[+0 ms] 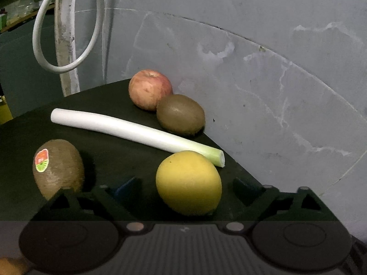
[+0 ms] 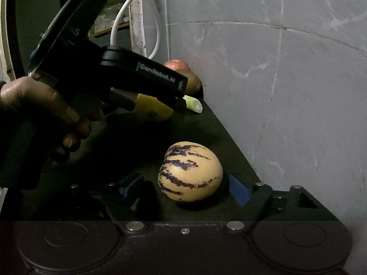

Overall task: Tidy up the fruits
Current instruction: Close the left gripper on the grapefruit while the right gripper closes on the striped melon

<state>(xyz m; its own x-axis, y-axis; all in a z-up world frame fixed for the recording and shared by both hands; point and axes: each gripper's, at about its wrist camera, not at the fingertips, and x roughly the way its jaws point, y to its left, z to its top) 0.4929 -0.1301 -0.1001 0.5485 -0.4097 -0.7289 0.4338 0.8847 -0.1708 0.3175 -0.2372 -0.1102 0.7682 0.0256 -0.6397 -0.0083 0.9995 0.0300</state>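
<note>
In the left wrist view my left gripper (image 1: pixel 185 190) is open, with a yellow lemon (image 1: pixel 188 182) between its fingers on the black tabletop (image 1: pixel 110 149). A kiwi with a sticker (image 1: pixel 58 166) stands at the left. A leek stalk (image 1: pixel 128 131) lies across the middle. A red apple (image 1: pixel 149 89) and a second kiwi (image 1: pixel 180 114) sit behind it by the wall. In the right wrist view my right gripper (image 2: pixel 185 191) is open around a cream, purple-striped pepino melon (image 2: pixel 190 171). The left gripper body (image 2: pixel 110 68) hovers over the lemon (image 2: pixel 153 108).
A grey wall (image 1: pixel 263 80) borders the table on the right. A white cable loop (image 1: pixel 66 34) and a white pipe (image 1: pixel 65 34) hang at the back left. The table's right edge (image 2: pixel 231 137) runs along the wall.
</note>
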